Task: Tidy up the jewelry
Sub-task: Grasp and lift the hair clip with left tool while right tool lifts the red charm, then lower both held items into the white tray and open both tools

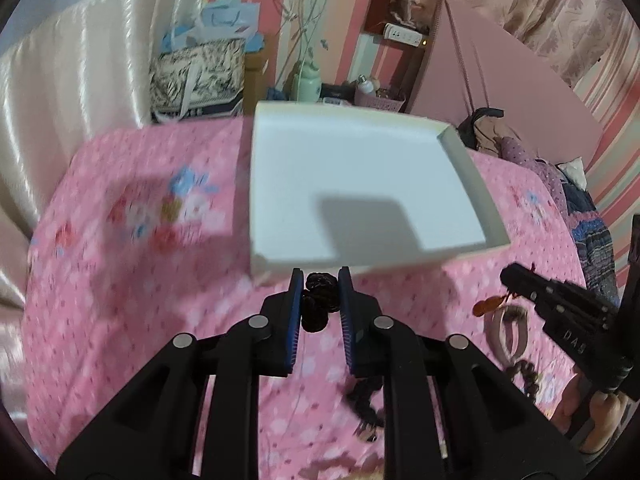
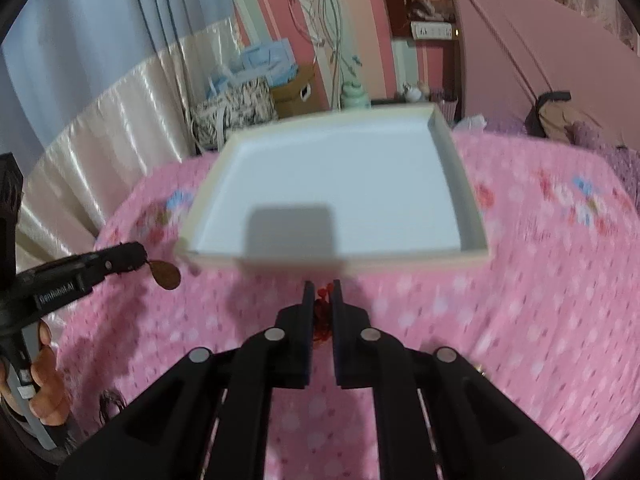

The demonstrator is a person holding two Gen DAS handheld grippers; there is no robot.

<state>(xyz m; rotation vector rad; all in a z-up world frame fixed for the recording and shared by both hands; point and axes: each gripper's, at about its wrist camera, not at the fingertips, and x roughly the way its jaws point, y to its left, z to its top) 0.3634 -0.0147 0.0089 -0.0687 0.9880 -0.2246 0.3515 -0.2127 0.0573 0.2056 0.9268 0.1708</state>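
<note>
Tray's still bare: white tray (image 1: 360, 184) on the pink bedspread (image 1: 120, 280) has nothing inside. Left gripper (image 1: 320, 284) pinches a dark braided bracelet (image 1: 318, 300), right gripper (image 2: 322, 294) clamps a red beaded piece (image 2: 323, 316); more pieces (image 1: 516, 364) remain on the bed.

"GenRobot.AI" on left tool (image 2: 136, 258)

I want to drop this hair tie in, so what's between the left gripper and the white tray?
Nothing but a short strip of pink bedsheet. In the left wrist view, the left gripper, shut on the dark hair tie, sits just short of the white tray's near edge.
</note>
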